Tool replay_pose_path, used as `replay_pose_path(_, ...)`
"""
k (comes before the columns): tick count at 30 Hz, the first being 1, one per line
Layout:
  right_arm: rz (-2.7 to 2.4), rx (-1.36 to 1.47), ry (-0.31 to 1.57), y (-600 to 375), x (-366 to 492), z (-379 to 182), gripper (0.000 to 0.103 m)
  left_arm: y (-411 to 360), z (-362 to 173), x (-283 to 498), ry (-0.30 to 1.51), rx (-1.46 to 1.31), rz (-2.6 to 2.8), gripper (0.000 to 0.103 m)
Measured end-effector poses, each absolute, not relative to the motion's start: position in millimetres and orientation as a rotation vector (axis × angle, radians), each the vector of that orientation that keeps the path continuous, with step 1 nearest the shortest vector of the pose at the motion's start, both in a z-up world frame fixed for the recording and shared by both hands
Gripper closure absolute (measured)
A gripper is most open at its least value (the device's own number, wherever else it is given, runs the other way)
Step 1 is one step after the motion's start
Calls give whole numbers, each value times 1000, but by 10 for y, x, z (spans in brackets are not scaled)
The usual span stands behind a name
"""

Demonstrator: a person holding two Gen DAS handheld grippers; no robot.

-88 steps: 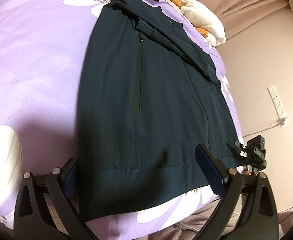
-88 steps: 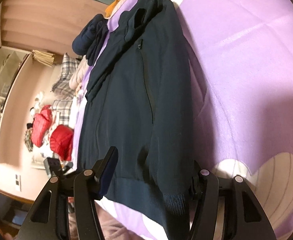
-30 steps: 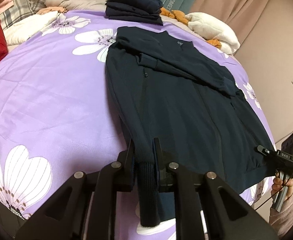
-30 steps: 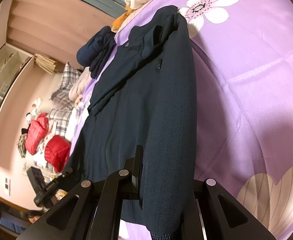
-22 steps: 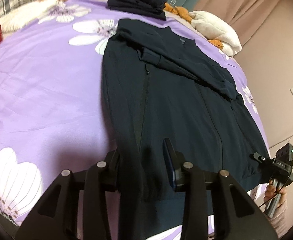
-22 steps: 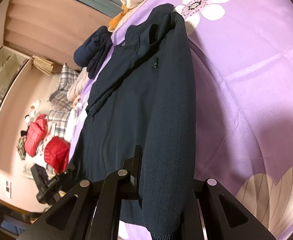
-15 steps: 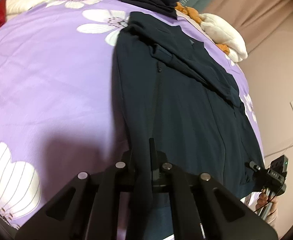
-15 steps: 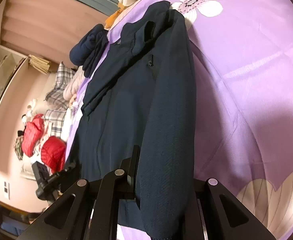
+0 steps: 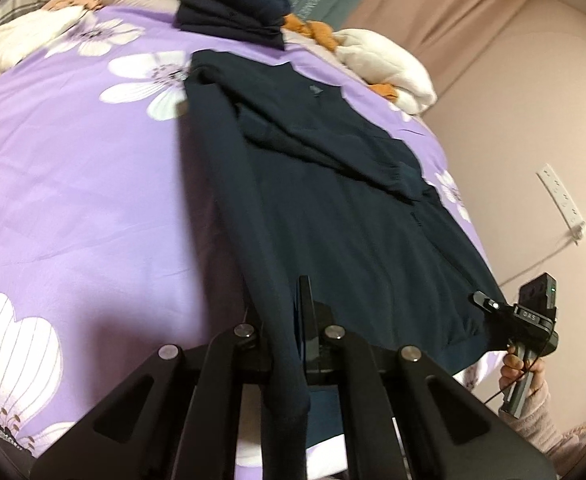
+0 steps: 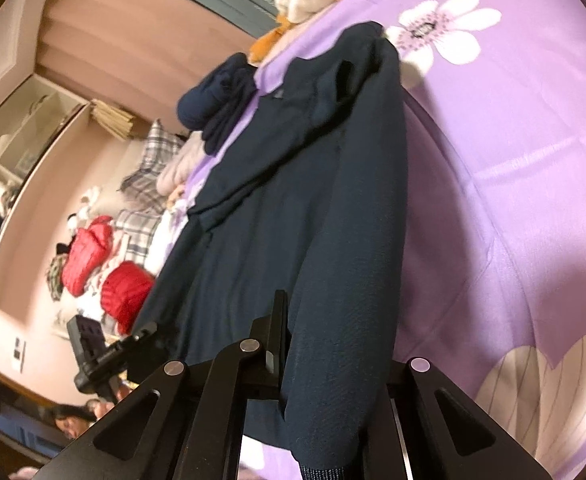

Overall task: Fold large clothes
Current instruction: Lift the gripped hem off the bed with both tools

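- Jacket [image 9: 333, 216] flat on bed [image 9: 73, 184], both hem corners lifted.
- Left tool [image 9: 283, 320] clamped on hem corner.
- Right tool [image 10: 329, 344] pinches the other corner.
- Headboard text blurred, possibly "HOME".

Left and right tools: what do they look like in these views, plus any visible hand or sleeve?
Left tool: matte black angular linkage arms with round silver pivot pins and thin flat black fingers. Right tool: the same black build and silver pins; from the left wrist view it shows a black box with a small green light, printed lettering, a thin black cable and a grey handle. The bare right hand wears a fuzzy pale pink sleeve.
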State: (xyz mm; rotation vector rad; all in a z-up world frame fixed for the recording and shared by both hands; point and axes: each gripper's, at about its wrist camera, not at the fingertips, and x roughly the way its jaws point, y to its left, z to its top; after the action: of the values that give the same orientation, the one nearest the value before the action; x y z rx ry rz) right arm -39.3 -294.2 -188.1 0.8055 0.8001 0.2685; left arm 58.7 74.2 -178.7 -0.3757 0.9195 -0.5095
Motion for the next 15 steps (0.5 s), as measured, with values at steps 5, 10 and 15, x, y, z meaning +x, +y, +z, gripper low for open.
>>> replay_pose_path(5,318,820,758,-2921,-482,-1741,93,711,-1593,479,900,-362,-543,99)
replay_pose_path(10,362,789,714,-2846,-549,-1534,93,669,-1410,369,885,-354,-563,98)
replay_pose_path(15,416,745,664,-2795,-641,-1325,93,673,-1247,213,855,-362,-595,98)
